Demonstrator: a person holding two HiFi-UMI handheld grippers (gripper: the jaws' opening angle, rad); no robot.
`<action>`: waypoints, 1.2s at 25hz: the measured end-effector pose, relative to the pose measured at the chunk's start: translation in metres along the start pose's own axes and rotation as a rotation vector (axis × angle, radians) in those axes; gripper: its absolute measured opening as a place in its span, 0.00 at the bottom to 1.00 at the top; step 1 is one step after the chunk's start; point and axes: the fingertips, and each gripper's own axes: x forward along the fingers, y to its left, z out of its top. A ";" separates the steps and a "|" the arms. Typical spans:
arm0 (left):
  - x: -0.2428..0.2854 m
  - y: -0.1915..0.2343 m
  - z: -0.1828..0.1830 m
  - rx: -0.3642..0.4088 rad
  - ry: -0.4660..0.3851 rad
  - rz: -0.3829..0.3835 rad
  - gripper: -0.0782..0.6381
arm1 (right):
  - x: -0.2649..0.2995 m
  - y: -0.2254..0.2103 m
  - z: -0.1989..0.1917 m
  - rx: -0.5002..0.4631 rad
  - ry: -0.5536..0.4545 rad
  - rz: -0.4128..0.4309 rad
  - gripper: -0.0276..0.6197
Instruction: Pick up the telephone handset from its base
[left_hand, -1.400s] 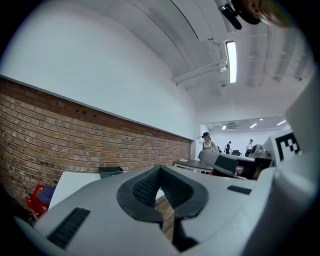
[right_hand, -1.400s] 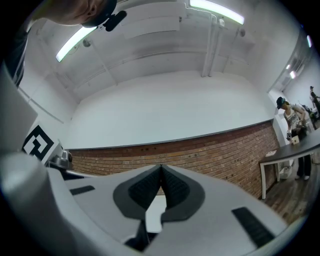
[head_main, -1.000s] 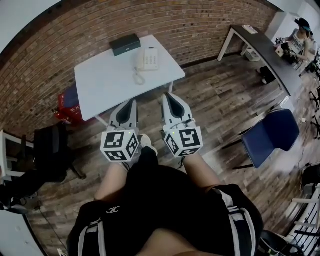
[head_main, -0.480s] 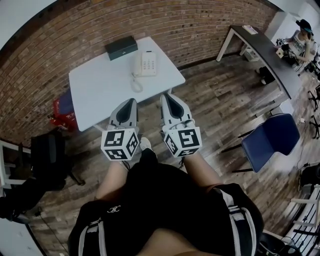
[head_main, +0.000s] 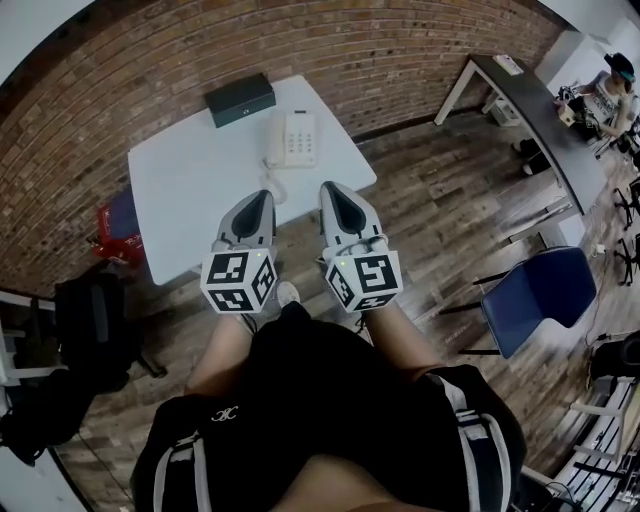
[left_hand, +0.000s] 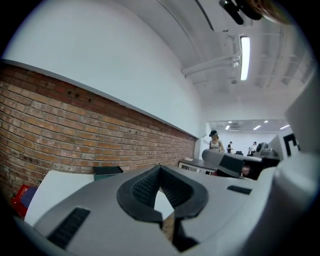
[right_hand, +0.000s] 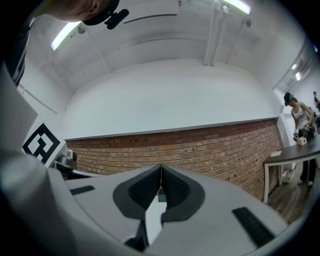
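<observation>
A white telephone (head_main: 293, 139) sits near the far side of a white table (head_main: 190, 190), its handset (head_main: 274, 141) resting along the base's left side with a coiled cord hanging toward me. My left gripper (head_main: 259, 195) is shut and empty, its tip over the table's near edge. My right gripper (head_main: 329, 188) is beside it, also shut with nothing held, just short of the phone. In the left gripper view the shut jaws (left_hand: 159, 167) point at the brick wall; the right gripper (right_hand: 160, 166) shows the same.
A dark green box (head_main: 240, 98) lies at the table's far edge against the brick wall (head_main: 150, 60). A blue chair (head_main: 540, 295) stands right, a dark desk (head_main: 540, 110) far right with a person at it. A black bag (head_main: 90, 325) and a red item (head_main: 115, 215) sit left.
Both grippers have moved forward toward the table together; the table and phone now lie closer under them. Both stayed shut.
</observation>
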 end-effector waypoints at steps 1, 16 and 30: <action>0.009 0.006 0.001 -0.001 0.006 -0.002 0.11 | 0.010 -0.003 0.000 0.004 0.004 0.001 0.04; 0.137 0.106 0.004 -0.045 0.084 -0.031 0.11 | 0.161 -0.046 -0.025 0.017 0.041 -0.057 0.04; 0.202 0.142 -0.014 -0.074 0.164 -0.005 0.11 | 0.217 -0.088 -0.051 0.044 0.094 -0.079 0.04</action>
